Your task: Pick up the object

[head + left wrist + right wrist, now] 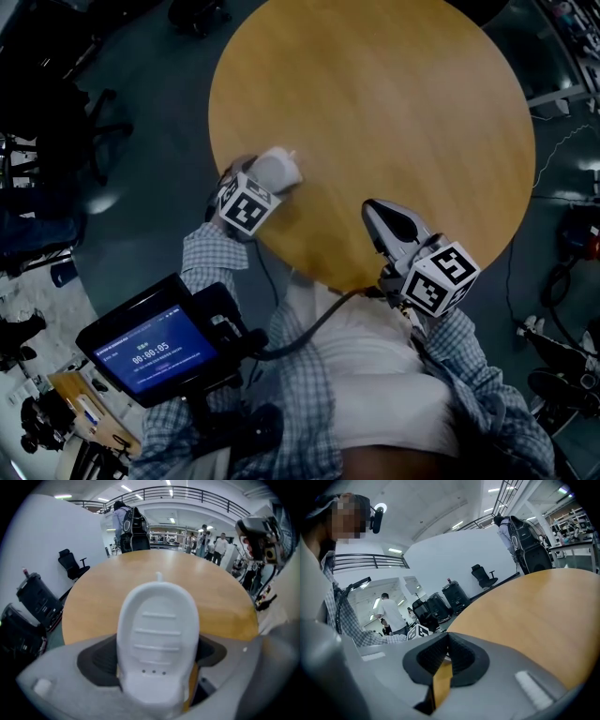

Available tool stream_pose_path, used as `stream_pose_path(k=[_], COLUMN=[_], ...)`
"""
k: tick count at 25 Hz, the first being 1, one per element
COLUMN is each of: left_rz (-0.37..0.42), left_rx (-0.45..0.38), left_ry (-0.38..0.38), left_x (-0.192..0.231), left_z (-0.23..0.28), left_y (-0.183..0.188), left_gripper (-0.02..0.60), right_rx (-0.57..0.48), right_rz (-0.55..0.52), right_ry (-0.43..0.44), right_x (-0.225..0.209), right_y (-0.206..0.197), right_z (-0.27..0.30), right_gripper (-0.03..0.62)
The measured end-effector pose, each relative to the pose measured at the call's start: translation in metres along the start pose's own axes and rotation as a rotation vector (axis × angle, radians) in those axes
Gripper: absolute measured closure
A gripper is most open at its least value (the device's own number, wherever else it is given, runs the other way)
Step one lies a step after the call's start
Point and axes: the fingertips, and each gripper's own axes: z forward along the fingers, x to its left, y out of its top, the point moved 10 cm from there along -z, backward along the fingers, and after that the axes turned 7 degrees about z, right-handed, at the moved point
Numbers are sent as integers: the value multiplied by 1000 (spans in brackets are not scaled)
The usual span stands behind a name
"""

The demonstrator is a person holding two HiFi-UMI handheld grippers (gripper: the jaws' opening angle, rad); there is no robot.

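Item: white oval ribbed plastic object (pixel 158 634), lying by the near left edge of the round light-wood bench (pixel 394 103). Left tongs (pixel 258 180): spread wide and angled down over it, one pad on each side, seemingly not yet squeezing; placed so, I judge, to close on it. Right tongs (pixel 448 651): closed, empty, parked well apart at the bench's near edge.

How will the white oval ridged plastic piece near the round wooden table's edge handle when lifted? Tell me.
Probably stiff: the white oval ridged plastic piece looks like a moulded shell. Likely light, as it seems thin and hollow. Its smooth rounded sides might slip between the left gripper's wide-spread jaws, so squeeze squarely.
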Motion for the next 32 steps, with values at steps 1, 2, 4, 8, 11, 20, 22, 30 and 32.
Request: stream_pose_path(k=[1,2,4,8,11,20,22,30,32], left_rz=[-29,-61,-119,-243,-332,-518,-514,-516,-517], left_rx=[-22,-49,-105,-267,-399,-796,-820,-840,-839], left_ry=[5,10,16,-4,-34,-130,-134,-129,-130], left_x=[0,-2,-8,-27,-35,-54,-57,-61,-63], left_z=[-3,-9,-27,-64,-74,-123,-127,-127,-128], left_y=[0,1,5,15,19,31,34,43,42], left_gripper=[117,117,117,117,117,117,117,117,117], right_rx=[-2,-5,-14,-33,-42,-75,-76,-65,-63], right_rz=[-1,-2,-6,-16,-19,-20,-19,-32,-35], right_ry=[-2,-3,-3,7,20,42,49,83,86], right_x=[0,1,6,12,3,2,2,0,2], right_y=[1,2,5,9,12,20,21,26,25], right_z=[-1,-4,-11,-17,-8,2,3,6,6], right_gripper=[588,588,588,588,588,588,588,588,588])
